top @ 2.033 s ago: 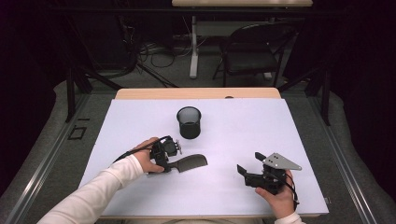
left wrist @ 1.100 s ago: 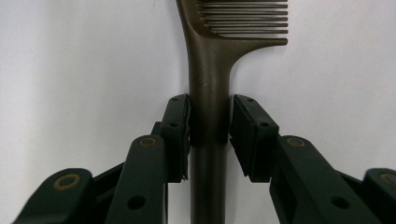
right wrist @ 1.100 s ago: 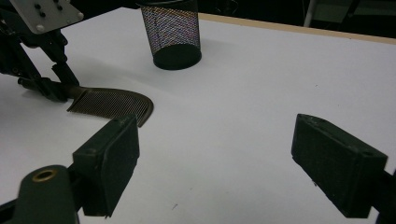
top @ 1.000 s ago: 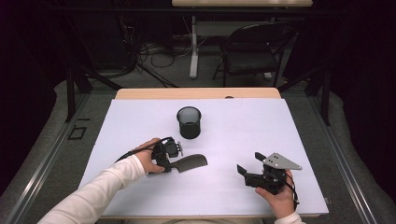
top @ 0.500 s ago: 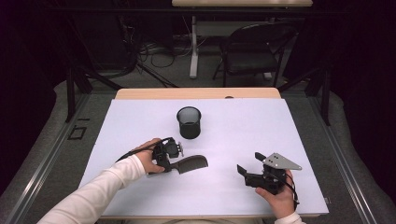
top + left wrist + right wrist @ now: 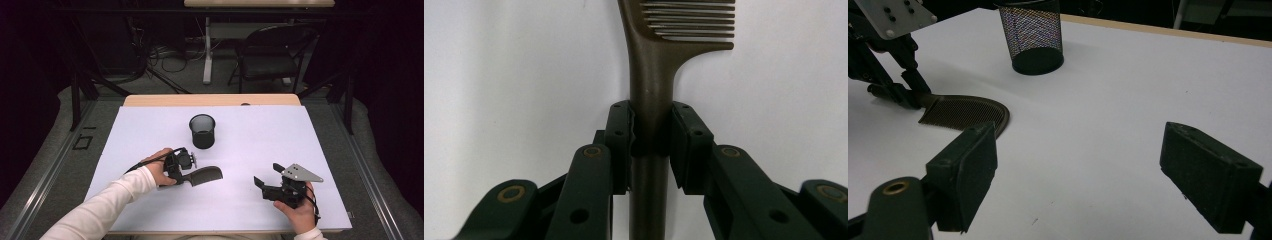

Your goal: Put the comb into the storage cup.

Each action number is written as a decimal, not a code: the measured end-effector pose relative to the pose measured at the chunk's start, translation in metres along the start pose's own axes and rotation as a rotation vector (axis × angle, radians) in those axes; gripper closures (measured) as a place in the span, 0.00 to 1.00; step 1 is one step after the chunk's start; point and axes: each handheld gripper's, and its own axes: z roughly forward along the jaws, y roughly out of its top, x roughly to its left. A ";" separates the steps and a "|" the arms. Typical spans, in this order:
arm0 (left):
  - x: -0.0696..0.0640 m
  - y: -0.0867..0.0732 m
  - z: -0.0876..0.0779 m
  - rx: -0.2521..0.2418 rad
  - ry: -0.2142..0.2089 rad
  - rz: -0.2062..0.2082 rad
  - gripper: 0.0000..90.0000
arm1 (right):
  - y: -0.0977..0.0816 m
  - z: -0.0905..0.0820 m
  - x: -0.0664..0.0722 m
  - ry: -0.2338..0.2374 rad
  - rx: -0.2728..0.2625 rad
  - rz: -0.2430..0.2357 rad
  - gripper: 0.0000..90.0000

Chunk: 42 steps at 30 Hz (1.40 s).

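A dark brown comb [image 6: 206, 175] lies on the white table cover [image 6: 280, 130], its teeth end pointing right. My left gripper [image 6: 187, 175] is shut on its handle; in the left gripper view both pads press the comb's [image 6: 651, 85] stem from either side at the left gripper [image 6: 651, 136]. My right gripper [image 6: 268, 175] rests at the front right, open, with nothing between its pads [image 6: 967, 165]. In the right gripper view the comb [image 6: 965, 112] lies ahead to the left, with the left gripper [image 6: 908, 97] on its far end.
A black mesh cup [image 6: 202, 131] stands upright near the table's middle, behind the comb, and appears as the mesh cup [image 6: 1033, 37] at the top of the right gripper view. A wooden table edge [image 6: 210, 100] runs along the back. A chair [image 6: 272, 55] stands beyond.
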 end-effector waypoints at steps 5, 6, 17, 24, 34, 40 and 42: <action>0.000 0.000 0.000 0.002 -0.005 0.002 0.80 | 0.000 0.000 0.000 0.000 0.001 0.000 0.17; 0.000 0.000 0.000 0.003 -0.004 0.001 0.80 | 0.000 0.000 0.000 -0.001 0.001 0.001 0.17; -0.001 0.001 0.000 0.003 -0.003 0.000 0.81 | 0.000 0.000 0.000 -0.002 -0.001 -0.001 0.17; -0.001 0.000 0.000 -0.008 0.009 -0.010 0.81 | 0.000 0.000 0.000 -0.002 0.000 0.000 0.17; 0.000 0.000 -0.002 -0.012 0.006 -0.014 0.81 | 0.000 0.000 -0.001 -0.002 0.000 -0.001 0.17; 0.000 0.000 -0.004 -0.011 0.002 -0.013 0.81 | 0.000 0.000 -0.001 -0.002 0.003 0.000 0.17; 0.000 -0.001 -0.005 -0.022 0.003 -0.018 0.81 | -0.001 0.001 -0.001 -0.003 -0.005 0.001 0.17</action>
